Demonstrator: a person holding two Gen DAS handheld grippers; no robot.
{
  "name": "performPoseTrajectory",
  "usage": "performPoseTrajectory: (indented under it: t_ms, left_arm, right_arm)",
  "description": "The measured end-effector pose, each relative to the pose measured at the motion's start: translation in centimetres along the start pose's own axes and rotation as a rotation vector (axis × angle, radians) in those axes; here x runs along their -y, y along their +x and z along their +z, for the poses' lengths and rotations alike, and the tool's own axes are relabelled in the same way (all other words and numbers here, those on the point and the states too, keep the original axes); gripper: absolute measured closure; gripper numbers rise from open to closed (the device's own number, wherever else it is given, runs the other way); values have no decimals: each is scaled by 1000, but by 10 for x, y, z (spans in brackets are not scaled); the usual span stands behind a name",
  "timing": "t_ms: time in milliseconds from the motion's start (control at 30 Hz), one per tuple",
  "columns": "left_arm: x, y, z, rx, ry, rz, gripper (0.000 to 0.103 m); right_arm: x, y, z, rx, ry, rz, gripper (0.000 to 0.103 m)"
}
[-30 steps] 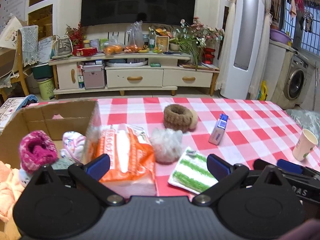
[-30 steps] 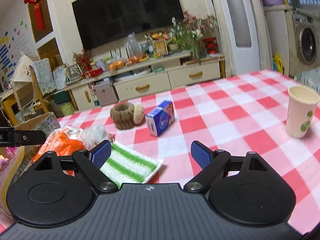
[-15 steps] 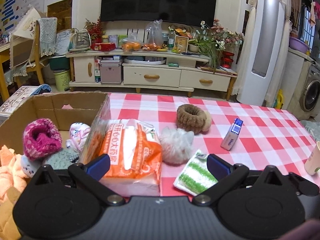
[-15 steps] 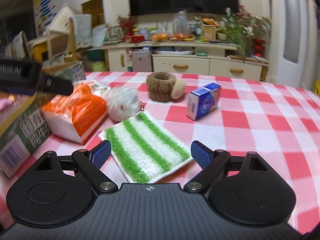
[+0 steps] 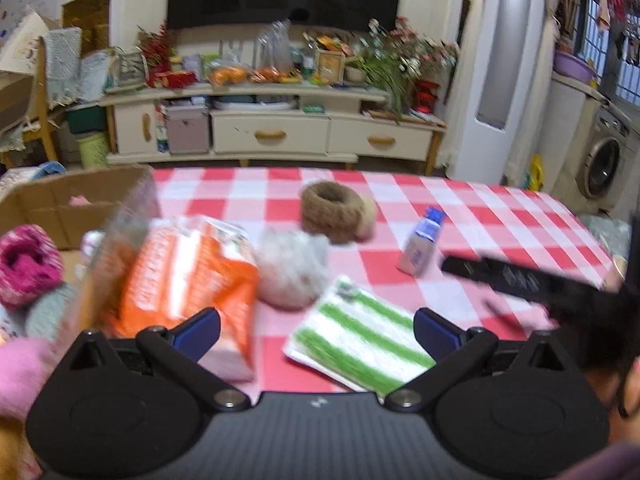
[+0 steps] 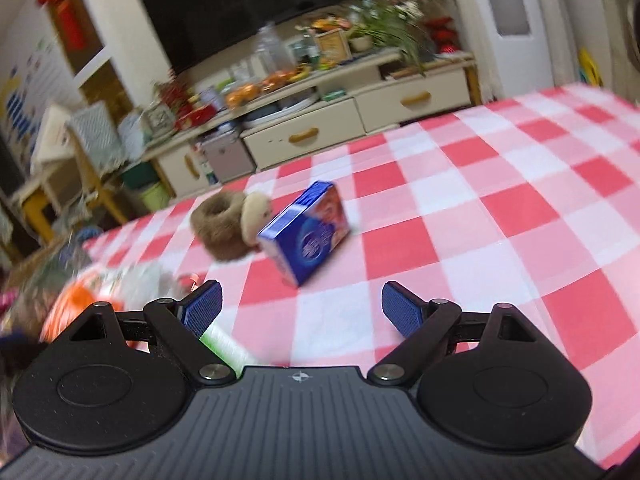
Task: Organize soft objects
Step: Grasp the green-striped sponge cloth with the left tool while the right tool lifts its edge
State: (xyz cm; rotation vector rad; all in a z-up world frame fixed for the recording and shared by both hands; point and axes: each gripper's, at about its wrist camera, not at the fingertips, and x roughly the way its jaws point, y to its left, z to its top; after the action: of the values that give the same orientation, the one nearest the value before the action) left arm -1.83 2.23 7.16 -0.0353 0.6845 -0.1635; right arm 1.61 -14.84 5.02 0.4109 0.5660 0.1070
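Both views are smeared by motion blur, so we cannot read the print on the orange tissue pack (image 5: 180, 280), and the cardboard box (image 5: 76, 204) is cut off at the left edge. In the right wrist view we see only a sliver of the green-striped cloth (image 6: 224, 344) behind a finger. The left gripper (image 5: 316, 330) hangs above the cloth (image 5: 360, 344), jaws spread wide and empty. The right gripper (image 6: 301, 309) tilts over the checked counter (image 6: 480, 208), jaws likewise wide and holding nothing, near the blue box (image 6: 308, 236) and brown plush ring (image 6: 220, 220)
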Motion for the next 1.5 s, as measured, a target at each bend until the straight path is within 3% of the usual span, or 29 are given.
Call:
performPoseTrajectory:
  t_ms: [200,267,333,433,733,967,1100,1267,1500]
  left_arm:
    - [16,15,-15,-91,-17,-68,1]
    - [20,18,-18,-105,-7,-80,1]
    - [23,21,-20,-124,0,-92,1]
    - [27,24,-24,-133,17,-98,1]
    - [32,31,-29,-138,54,-118,1]
    - [37,31,-36,-147,111,-117,1]
    - [44,27,-38,-122,188,-62,1]
    - [47,22,-38,-56,295,48,2]
    - [46,28,-35,-31,381,113,27]
  right_arm:
    - [-5,16,11,-13,-38,41,0]
    - [-5,20,13,-60,-46,110,0]
    - [0,26,14,-155,0,239,0]
    - [6,31,9,-240,70,338,0]
    - [16,38,-8,-398,233,433,0]
    - [18,42,-11,-487,414,596,0]
    - [14,36,-10,-505,474,700,0]
    - [-2,35,-7,-522,467,751,0]
    - [-10,34,-2,-516,458,778,0]
